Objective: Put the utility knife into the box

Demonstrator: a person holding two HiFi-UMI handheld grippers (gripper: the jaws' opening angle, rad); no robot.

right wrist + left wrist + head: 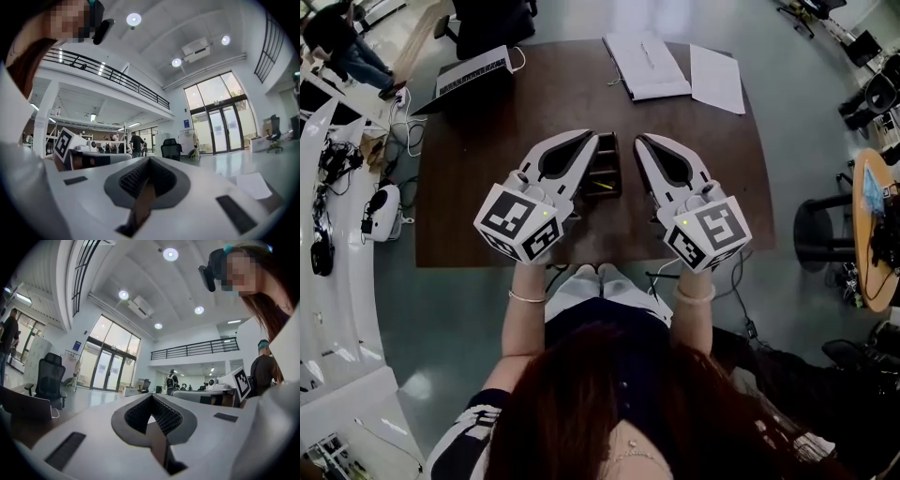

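Both grippers are parked side by side over the brown counter point(487, 169), dead centre of the head view, with their tips pointing toward the top of the frame. The left gripper point(589, 140) has its jaws pressed together at the tip with nothing between them. You can see that plainly in the left gripper view, just the ribbed hollow and a sliver of counter behind. Same story for the right gripper point(643, 142): jaws closed, empty. My read is that they're held level and symmetric like this because neither one is working on anything. It looks like a rest or reset pose, not a reach.

The box point(617, 169) is a dark divided organiser sitting on the counter right between the two grippers, and the left one overlaps its left edge. In the compartment nearest the bottom of the frame lies a slim yellow-streaked thing point(602, 186). That could well be the utility knife, in which case the job looks done, but it's too small to say for sure. I can't spot a knife anywhere on the open counter. The other compartments look dark, contents unclear.

Well apart at the top of the frame are a laptop point(473, 73), a notebook point(647, 64) and a sheet of paper point(716, 80).
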